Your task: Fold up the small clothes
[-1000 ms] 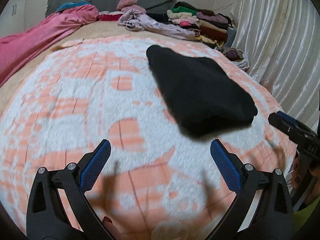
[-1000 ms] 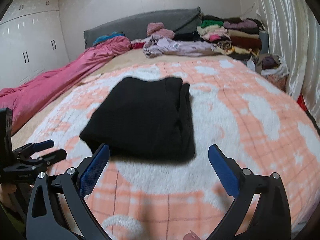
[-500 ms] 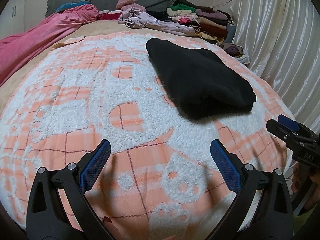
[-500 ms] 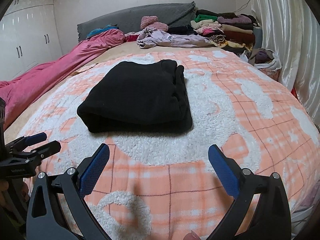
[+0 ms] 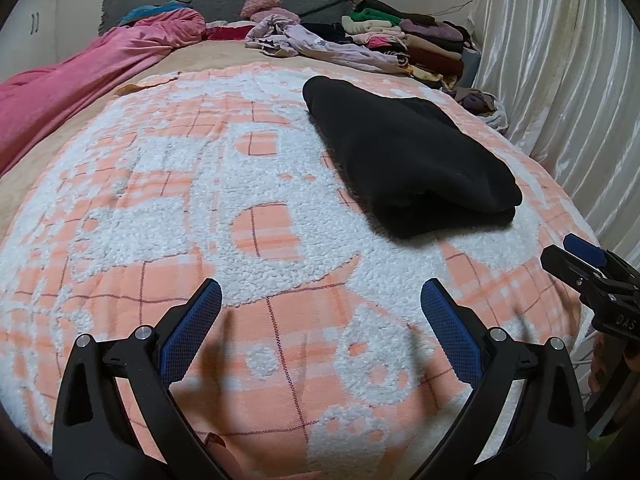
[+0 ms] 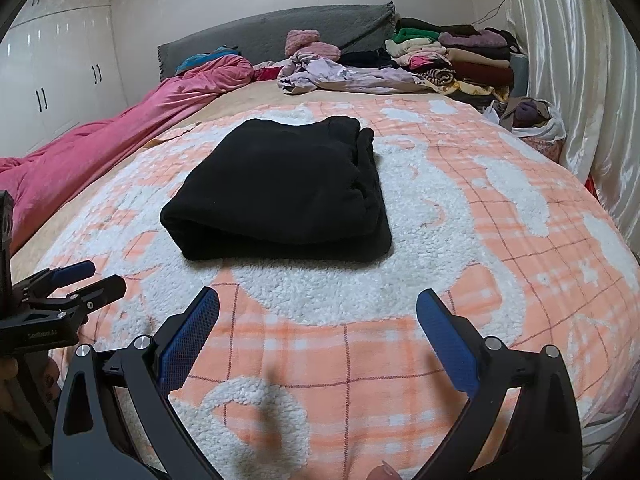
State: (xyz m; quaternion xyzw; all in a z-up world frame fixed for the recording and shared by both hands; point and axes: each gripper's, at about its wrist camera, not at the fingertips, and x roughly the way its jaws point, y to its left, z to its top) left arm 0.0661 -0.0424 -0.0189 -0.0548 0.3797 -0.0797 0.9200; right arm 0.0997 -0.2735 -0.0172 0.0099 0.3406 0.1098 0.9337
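One folded black garment [image 6: 280, 192] lies on the orange-and-white fleece blanket [image 6: 460, 240] that covers the near part of the bed; in the right wrist view it sits at about 12 o'clock from the gripper, in the left wrist view [image 5: 404, 156] at about 1 o'clock. It is doubled over, with the rounded fold toward the grippers and several stacked edges on its right side. There are two grippers, each with two blue-padded fingers. The left gripper [image 5: 320, 308] is held low over the blanket's near edge, pointing up the bed, its jaws spread wide with nothing between them. The right gripper [image 6: 318, 312] is held the same way, just beside it, jaws also wide apart and empty; both are well short of the garment. Each shows in the other's view: the right one at 3 o'clock [image 5: 576, 256], the left one at 9 o'clock [image 6: 76, 280]. At the far end, by 12 o'clock, lie one pink duvet [image 6: 120, 128], one crumpled lilac garment [image 6: 340, 76] and one stack of folded clothes [image 6: 460, 56], whose pieces are too many and too small to count. A white curtain [image 6: 580, 80] hangs at 2 o'clock.
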